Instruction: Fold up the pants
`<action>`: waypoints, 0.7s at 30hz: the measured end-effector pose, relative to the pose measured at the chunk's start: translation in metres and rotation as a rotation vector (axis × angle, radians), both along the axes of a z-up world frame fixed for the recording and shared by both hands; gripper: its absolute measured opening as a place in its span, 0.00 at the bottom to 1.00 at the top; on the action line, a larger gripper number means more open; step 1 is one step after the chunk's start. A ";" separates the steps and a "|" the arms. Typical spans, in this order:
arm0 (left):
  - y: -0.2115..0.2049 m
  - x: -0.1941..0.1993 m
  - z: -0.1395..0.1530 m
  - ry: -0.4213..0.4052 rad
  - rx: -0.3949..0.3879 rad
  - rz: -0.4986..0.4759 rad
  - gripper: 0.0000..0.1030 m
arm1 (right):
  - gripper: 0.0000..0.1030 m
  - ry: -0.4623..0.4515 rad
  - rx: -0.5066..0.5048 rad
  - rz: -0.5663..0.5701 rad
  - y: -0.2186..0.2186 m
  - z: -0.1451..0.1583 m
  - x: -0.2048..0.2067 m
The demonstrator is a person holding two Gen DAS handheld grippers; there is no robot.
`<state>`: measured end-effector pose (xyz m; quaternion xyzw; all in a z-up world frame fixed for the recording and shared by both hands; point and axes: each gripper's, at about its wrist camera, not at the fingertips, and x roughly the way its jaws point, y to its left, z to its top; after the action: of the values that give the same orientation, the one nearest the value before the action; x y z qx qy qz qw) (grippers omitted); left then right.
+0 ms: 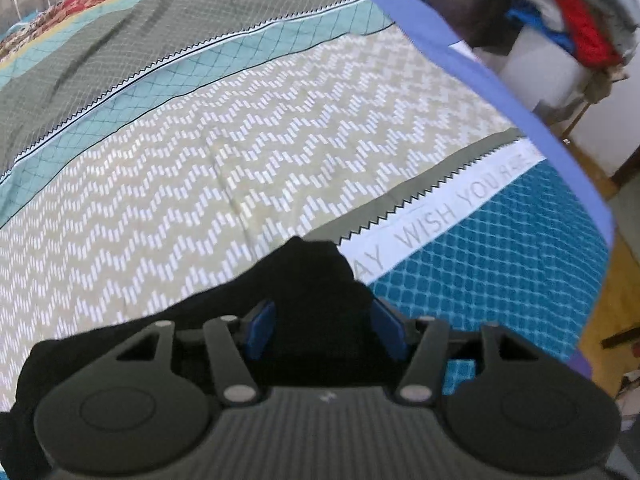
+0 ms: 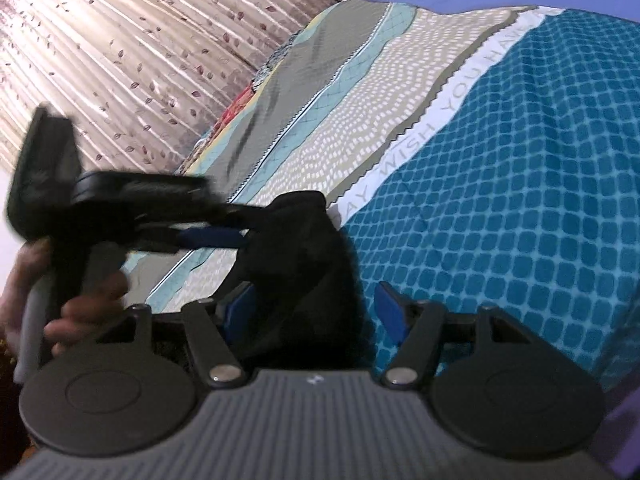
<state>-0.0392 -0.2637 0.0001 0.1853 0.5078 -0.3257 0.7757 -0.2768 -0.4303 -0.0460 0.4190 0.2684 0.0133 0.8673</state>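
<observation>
Pants: black pants [image 1: 308, 280] lie bunched on a patterned bedspread [image 1: 200, 168], near its white lettered band.
Left gripper: the left gripper [image 1: 322, 330] points steeply down over the cloth, blue fingers [image 1: 260, 330] apart, dark fabric between them, not pinched.
Right gripper: the right gripper [image 2: 316, 312] has its fingers spread; the pants sit in the gap.
Hand: a person's hand [image 2: 76, 300] grips the other tool's handle.

Pants [image 1: 312, 280] lie on bed [image 1: 200, 160], near edge, bunched betw. both grippers' fingers. R view: L gripper [image 2: 224, 236] at 9 o'clock of pants [image 2: 304, 264], hand [image 2: 80, 300] below it. Curtain [image 2: 120, 60] behind bed at 11. Clothes pile [image 1: 568, 20] off bed at 1 in L view.
</observation>
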 end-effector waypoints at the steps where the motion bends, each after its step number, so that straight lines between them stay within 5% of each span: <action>1: -0.004 0.001 -0.002 0.001 0.010 0.007 0.55 | 0.67 -0.002 -0.009 0.002 -0.001 0.000 0.003; 9: -0.029 -0.003 -0.013 -0.015 0.079 0.006 0.60 | 0.68 0.033 0.009 0.079 -0.002 -0.012 0.032; 21: -0.041 -0.015 -0.022 -0.082 0.161 -0.021 0.62 | 0.80 -0.032 0.064 0.072 -0.003 -0.019 0.020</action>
<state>-0.0538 -0.3043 -0.0220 0.2655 0.4981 -0.2839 0.7751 -0.2572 -0.4330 -0.0647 0.4365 0.2689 0.0597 0.8565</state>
